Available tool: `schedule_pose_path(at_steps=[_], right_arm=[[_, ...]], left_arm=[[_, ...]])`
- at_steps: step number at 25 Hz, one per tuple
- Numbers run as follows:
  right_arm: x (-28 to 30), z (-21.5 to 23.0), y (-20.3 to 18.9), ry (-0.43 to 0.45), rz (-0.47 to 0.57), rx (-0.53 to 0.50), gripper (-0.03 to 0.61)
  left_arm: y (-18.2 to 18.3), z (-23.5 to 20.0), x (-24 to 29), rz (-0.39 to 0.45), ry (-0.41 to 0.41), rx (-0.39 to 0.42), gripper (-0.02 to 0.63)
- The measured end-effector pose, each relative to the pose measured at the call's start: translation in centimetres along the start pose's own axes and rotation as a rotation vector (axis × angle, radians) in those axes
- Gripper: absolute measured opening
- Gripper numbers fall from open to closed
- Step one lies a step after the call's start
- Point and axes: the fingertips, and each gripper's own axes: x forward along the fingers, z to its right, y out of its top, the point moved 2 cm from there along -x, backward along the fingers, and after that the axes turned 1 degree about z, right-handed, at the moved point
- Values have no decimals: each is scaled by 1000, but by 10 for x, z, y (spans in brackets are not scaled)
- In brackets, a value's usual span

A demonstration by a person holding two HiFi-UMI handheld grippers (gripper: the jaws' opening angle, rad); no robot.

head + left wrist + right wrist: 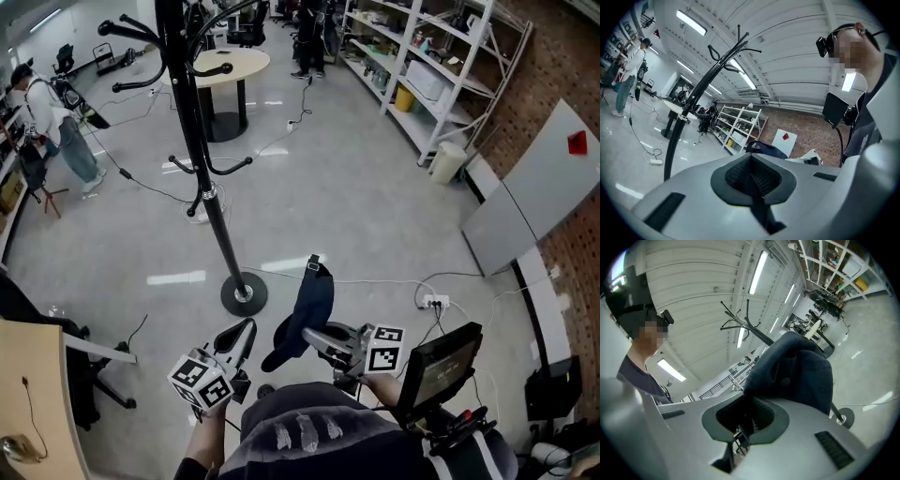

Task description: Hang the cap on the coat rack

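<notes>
The black coat rack [202,178] stands on the grey floor ahead and to the left, its round base [244,295] just beyond my grippers. My right gripper [311,337] is shut on the dark navy cap [307,309], which hangs upright from the jaws. In the right gripper view the cap [797,376] fills the space above the right gripper [750,401], with the rack's hooks [743,324] behind it. My left gripper [244,330] sits beside the cap to its left, jaws together and holding nothing. The left gripper view shows the left gripper [751,157], the rack [691,98] and the cap [765,149].
A round table [230,66] stands behind the rack. Metal shelves [441,66] line the right wall, with a white bin [448,161] and a leaning white board [534,187]. A power strip [434,302] and cables lie on the floor. A person [56,122] stands far left; a wooden desk [33,394] is near left.
</notes>
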Motion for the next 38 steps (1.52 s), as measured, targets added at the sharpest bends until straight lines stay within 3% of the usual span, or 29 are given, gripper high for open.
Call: schedule_pose_path(at_steps=[6, 15, 20, 27, 29, 33, 38], right_arm=[[30, -4, -4, -36, 28, -5, 14], [20, 19, 13, -78, 58, 1, 14], [13, 50, 37, -41, 74, 20, 14], [-19, 80, 96, 36, 56, -49, 14], [-32, 95, 112, 24, 46, -59, 14], [-53, 132, 118, -85, -48, -99, 14], [-58, 148, 126, -52, -87, -148, 14]], left_arm=[[9, -32, -21, 5, -31, -18, 6], [6, -43, 4, -19, -55, -32, 6], [5, -49, 31, -36, 0, -6, 6], [26, -31, 97, -22, 45, 60, 6], [33, -25, 119, -21, 63, 73, 6], [30, -18, 146, -23, 82, 70, 6], [23, -15, 153, -7, 115, 74, 6]])
